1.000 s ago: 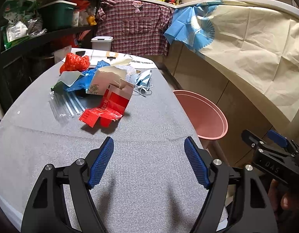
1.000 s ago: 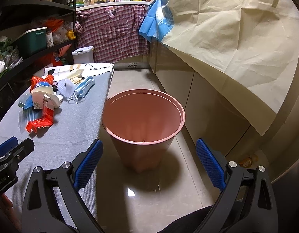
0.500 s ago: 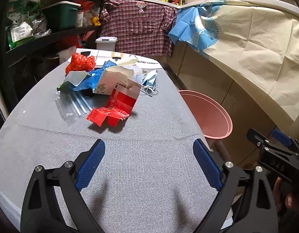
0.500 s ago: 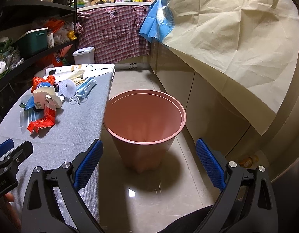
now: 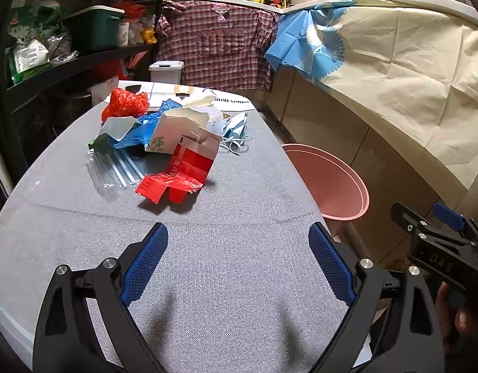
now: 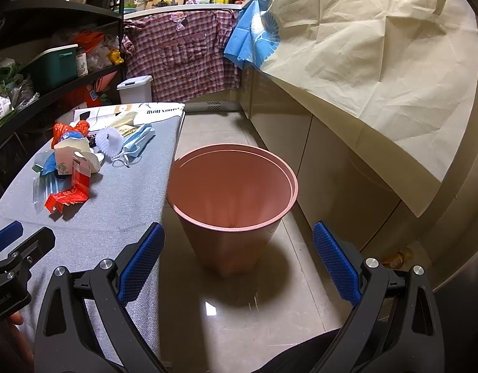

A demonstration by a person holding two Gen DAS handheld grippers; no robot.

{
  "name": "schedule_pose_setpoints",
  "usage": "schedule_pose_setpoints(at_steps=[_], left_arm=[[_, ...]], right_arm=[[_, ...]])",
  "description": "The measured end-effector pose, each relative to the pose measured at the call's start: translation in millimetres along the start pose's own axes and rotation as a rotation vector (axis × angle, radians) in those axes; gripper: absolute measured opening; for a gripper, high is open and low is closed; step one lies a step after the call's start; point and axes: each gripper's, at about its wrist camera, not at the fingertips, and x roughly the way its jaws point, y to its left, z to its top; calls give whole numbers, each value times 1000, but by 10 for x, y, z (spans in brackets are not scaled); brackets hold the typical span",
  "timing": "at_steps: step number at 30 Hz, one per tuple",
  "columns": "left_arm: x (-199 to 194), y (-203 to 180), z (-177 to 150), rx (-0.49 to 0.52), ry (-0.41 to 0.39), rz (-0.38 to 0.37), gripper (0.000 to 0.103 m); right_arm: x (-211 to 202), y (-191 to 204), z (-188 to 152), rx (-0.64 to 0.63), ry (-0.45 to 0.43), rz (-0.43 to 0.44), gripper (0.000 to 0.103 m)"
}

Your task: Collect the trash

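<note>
Left wrist view: we hold the left gripper (image 5: pixel 237 259) low over a grey table (image 5: pixel 239 279), fingers spread wide w/ nothing between them. Ahead of the fingertips, nearer the left finger, sits a trash pile. Closest to us is a torn red carton (image 5: pixel 181 171), tipped over on the cloth. Just left of it lies a clear wrapper (image 5: pixel 114 168). Behind the carton we see a white box (image 5: pixel 173 130), a blue bag (image 5: pixel 139 127) and a red bag (image 5: pixel 125 102). A face mask (image 5: pixel 235 130) lies to the right of the pile, roughly straight ahead. Beyond the right finger, off the table edge, is a pink bin (image 5: pixel 335 183). The right gripper (image 5: pixel 437 230) shows at far right, seen side-on.

Right wrist view: the right gripper (image 6: pixel 237 259) hangs over the floor, fingers also wide apart & holding nothing. The bin (image 6: pixel 232 217) stands upright straight ahead between the fingers, just beside the table (image 6: pixel 124 199) edge; inside looks empty. The pile is ahead-left of the left finger: carton (image 6: pixel 74 189), mask (image 6: pixel 136 141), red bag (image 6: pixel 63 130). The left gripper (image 6: pixel 12 248) pokes in at far left over the table.
</note>
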Motion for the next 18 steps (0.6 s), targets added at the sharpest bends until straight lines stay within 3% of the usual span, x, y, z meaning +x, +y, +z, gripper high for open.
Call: schedule_pose_setpoints(at_steps=[10, 18], left_arm=[[-17, -36, 6, 10, -4, -1, 89], [-18, -44, 20, 7, -3, 12, 89]], right_arm=[[-10, 3, 1, -2, -1, 1, 93], [-32, 10, -1, -2, -9, 12, 80]])
